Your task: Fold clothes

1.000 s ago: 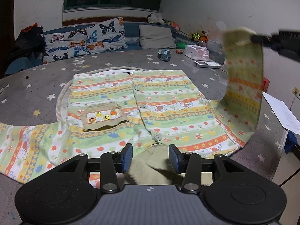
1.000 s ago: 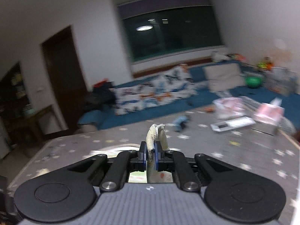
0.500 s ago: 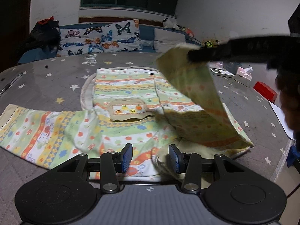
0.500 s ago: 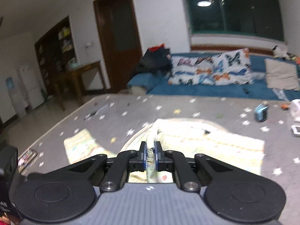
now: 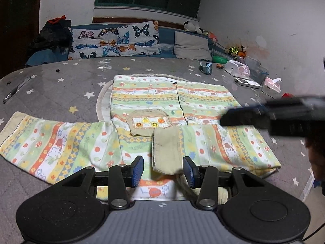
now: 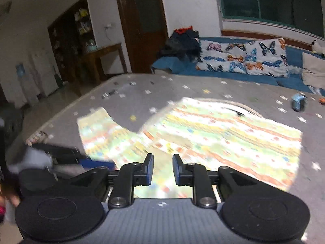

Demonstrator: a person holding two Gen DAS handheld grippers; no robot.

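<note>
A child's striped pyjama top (image 5: pixel 172 99), printed in bands of green, yellow, orange and white with small cartoon figures, is lying spread face-up on a grey star-patterned mat (image 5: pixel 61 93) in a dim living room. Its right-hand sleeve (image 5: pixel 227 146) is lying folded across the lower front, the tan cuff (image 5: pixel 165 152) resting just below the tan chest pocket (image 5: pixel 150 125), while the other sleeve (image 5: pixel 50 144) is stretching out flat to the left. The left gripper (image 5: pixel 163 171) is hovering low over the near hem with its blue-padded jaws standing wide apart, the cuff showing between them but not pinched. The right gripper (image 6: pixel 163 169) is hanging above the garment with its jaws parted and nothing between them; in the left wrist view it is appearing only as a dark, blurred bar (image 5: pixel 274 118) crossing the right edge of the top. The right wrist view is smeared by motion, so the print is washing out to pale streaks and the pocket is hard to pick out. The garment's near hem is hidden behind the left gripper's body, and a dark shape at the far right edge of the left view is cut off and unreadable. Butterfly-print cushions (image 5: pixel 115 40) are sitting on the blue sofa (image 6: pixel 178 65) beyond the mat.
</note>
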